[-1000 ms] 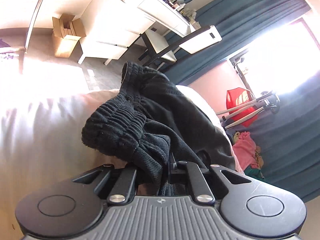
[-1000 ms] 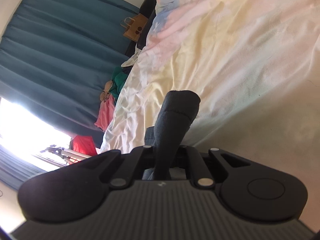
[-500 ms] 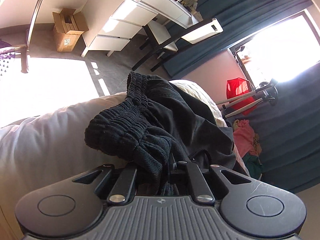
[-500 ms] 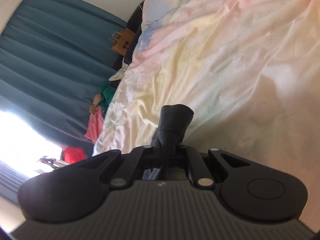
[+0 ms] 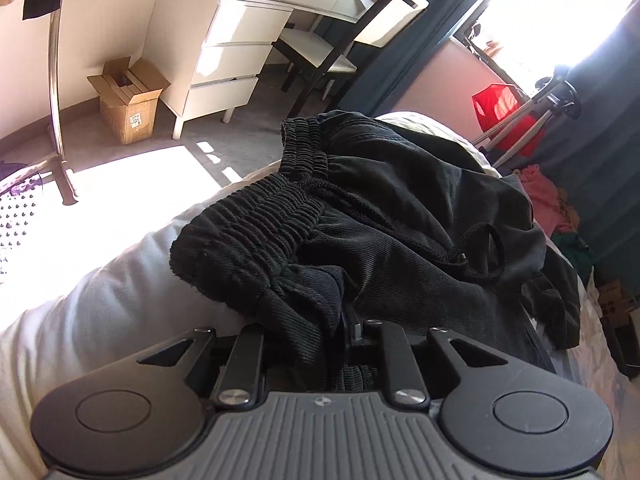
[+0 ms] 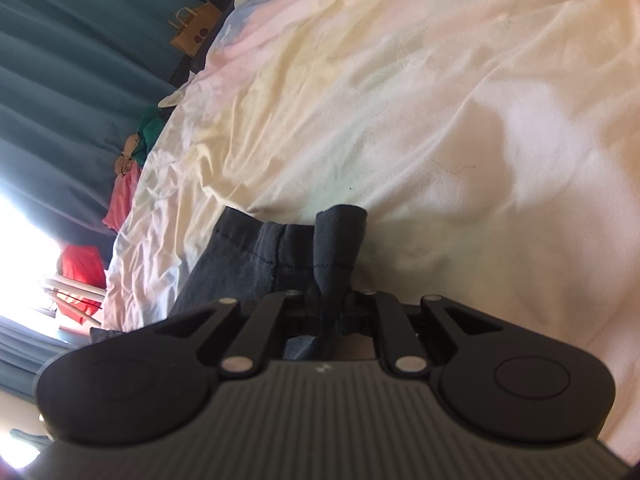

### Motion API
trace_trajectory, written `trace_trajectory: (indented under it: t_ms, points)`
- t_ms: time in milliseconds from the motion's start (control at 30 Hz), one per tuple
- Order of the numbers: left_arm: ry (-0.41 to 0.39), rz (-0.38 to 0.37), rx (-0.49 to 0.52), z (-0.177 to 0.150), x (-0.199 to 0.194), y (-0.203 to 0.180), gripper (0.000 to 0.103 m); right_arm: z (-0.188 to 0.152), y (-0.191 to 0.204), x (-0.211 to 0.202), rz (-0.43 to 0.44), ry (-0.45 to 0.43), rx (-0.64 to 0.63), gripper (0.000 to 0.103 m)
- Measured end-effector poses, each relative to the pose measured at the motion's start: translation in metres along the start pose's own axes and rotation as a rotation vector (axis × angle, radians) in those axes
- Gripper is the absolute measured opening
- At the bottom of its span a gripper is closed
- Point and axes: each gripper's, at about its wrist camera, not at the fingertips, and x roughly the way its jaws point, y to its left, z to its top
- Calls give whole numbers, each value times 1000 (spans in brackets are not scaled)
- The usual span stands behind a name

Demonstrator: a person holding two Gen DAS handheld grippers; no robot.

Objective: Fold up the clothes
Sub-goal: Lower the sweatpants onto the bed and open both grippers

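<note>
While both jaws pinch the black shorts (image 5: 400,216), lay them flat on the bed (image 6: 440,100).
Left gripper (image 5: 344,320) at the waistband, right gripper (image 6: 332,300) at the hem: keep tension even.

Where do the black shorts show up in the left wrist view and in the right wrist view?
Left wrist: the black shorts fill the middle, waistband pinched in the left hand-held gripper.
Right wrist: a hem lies low centre on the bedsheet, a fold pinched in the right hand-held gripper.
Shared landmark: the red bag by the window.
</note>
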Motion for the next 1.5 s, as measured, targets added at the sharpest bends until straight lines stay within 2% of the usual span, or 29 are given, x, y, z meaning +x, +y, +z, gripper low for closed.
trace_trajectory:
  t_ms: [33,67,167,200,233,300,333,400,633,767,933,1067,1233,1400,1500]
  points:
    - [1,3,19,0,-3,-5,33,0,4,-2,-4,-7,-22,11]
    - [1,5,39,1,-5,-10,50,1,10,-4,-15,-19,-59,16]
    - [-6,-6,123,-2,-16,-27,83,3,24,-14,-27,-59,-121,32]
    - [-8,-9,144,-4,-20,-32,87,4,28,-20,-28,-78,-130,42]
    - [-13,3,157,-6,-24,-36,93,4,31,-26,-25,-105,-142,48]
    - [-24,28,182,-10,-34,-45,99,6,39,-39,-21,-161,-168,72]
    - [-54,31,204,-13,-41,-49,102,5,43,-46,-22,-191,-187,75]
    - [-112,40,252,-18,-57,-57,103,4,54,-57,-13,-235,-233,80]
    - [-249,13,351,-30,-91,-94,103,-25,108,-88,112,-253,-465,80]
    - [-334,-26,403,-43,-94,-136,103,-51,138,-108,191,-247,-612,80]
    - [-458,-112,559,-85,-91,-211,103,-73,149,-129,293,-223,-673,79]
    - [-445,-200,606,-117,-70,-265,103,-92,152,-140,328,-218,-712,80]
    - [-462,-242,654,-149,-40,-322,103,-113,160,-144,379,-214,-770,80]
    - [-414,-282,699,-174,16,-351,103,-142,171,-128,396,-222,-817,79]
    - [-405,-272,731,-185,39,-343,103,-163,177,-113,400,-201,-852,79]
